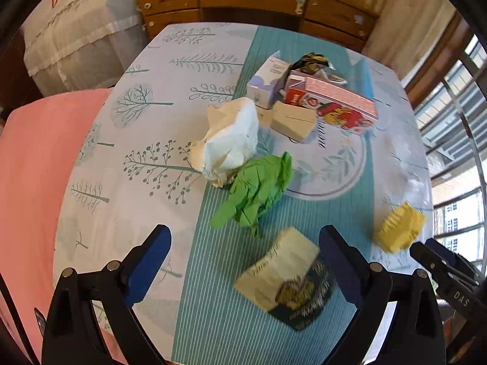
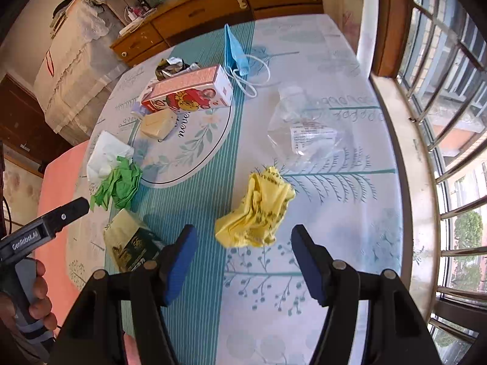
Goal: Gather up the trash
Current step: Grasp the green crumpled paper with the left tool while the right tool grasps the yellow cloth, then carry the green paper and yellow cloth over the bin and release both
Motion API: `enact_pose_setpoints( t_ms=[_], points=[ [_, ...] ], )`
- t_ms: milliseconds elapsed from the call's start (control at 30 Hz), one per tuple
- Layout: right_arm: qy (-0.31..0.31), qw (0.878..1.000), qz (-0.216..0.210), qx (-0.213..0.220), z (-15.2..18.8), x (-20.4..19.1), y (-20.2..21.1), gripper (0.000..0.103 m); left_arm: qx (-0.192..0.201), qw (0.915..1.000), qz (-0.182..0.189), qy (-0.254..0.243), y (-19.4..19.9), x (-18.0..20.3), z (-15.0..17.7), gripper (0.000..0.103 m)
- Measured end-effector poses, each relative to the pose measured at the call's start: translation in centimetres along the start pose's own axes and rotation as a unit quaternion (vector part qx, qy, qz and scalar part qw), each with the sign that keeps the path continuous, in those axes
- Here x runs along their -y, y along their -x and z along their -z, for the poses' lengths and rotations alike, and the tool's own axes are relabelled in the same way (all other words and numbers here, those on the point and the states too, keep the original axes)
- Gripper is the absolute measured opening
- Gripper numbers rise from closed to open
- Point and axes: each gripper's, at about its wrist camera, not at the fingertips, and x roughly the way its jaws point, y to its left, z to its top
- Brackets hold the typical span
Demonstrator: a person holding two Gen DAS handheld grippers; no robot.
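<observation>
Trash lies on a round table. A pale green and black packet (image 1: 286,279) lies just ahead of my open, empty left gripper (image 1: 245,257), near its right finger; it also shows in the right wrist view (image 2: 131,241). A crumpled yellow paper (image 2: 257,210) lies just beyond my open, empty right gripper (image 2: 243,246) and shows in the left wrist view (image 1: 400,226). Farther off lie a crumpled green paper (image 1: 257,191), a white tissue wad (image 1: 229,140), a beige box (image 1: 292,120), a red-pink carton (image 2: 188,92), a purple-white box (image 1: 268,79) and a dark crumpled wrapper (image 1: 313,60).
A clear plastic bag (image 2: 304,130) and a blue face mask (image 2: 236,50) lie on the table's right and far side. A round printed mat (image 2: 194,152) sits mid-table. A wooden dresser (image 1: 252,0) stands behind, a pink surface (image 1: 33,182) to the left, windows (image 2: 450,121) to the right.
</observation>
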Motion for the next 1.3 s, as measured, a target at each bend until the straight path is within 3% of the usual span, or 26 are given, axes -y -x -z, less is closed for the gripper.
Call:
enact_pose_setpoints(
  t_ms=[333,433,500,600,767,867,1300],
  points=[
    [0.031,0.999,-0.003,-0.035,-2.0,0.1,-3.9,0.063,-0.037,0.9986,-0.02,0.032,-5.2,0.3,-2.7,0.097],
    [0.031,0.998,-0.005,-0.045,-2.1,0.4,-4.7,0.043,-0.046,0.998,-0.022,0.036,-6.4,0.6,-3.1,0.096],
    [0.032,0.998,-0.007,-0.047,-2.0,0.6,-4.9,0.039,-0.05,0.9977,-0.024,0.039,-7.1,0.7,-3.2,0.092],
    [0.042,0.998,-0.008,-0.047,-1.9,0.6,-5.1,0.037,-0.065,0.9966,-0.021,0.046,-8.2,0.7,-3.5,0.082],
    [0.041,0.998,-0.012,-0.049,-1.8,1.0,-4.9,0.034,-0.085,0.9948,-0.006,0.056,-9.5,0.8,-3.5,0.048],
    [0.033,0.998,-0.018,-0.053,-1.7,1.4,-4.7,0.033,-0.084,0.9945,-0.005,0.063,-9.6,0.8,-3.2,0.039],
    [0.03,0.999,-0.026,-0.035,-0.7,1.1,-2.2,0.028,-0.052,0.9973,0.011,0.05,-5.4,0.1,-1.5,0.038]
  ],
)
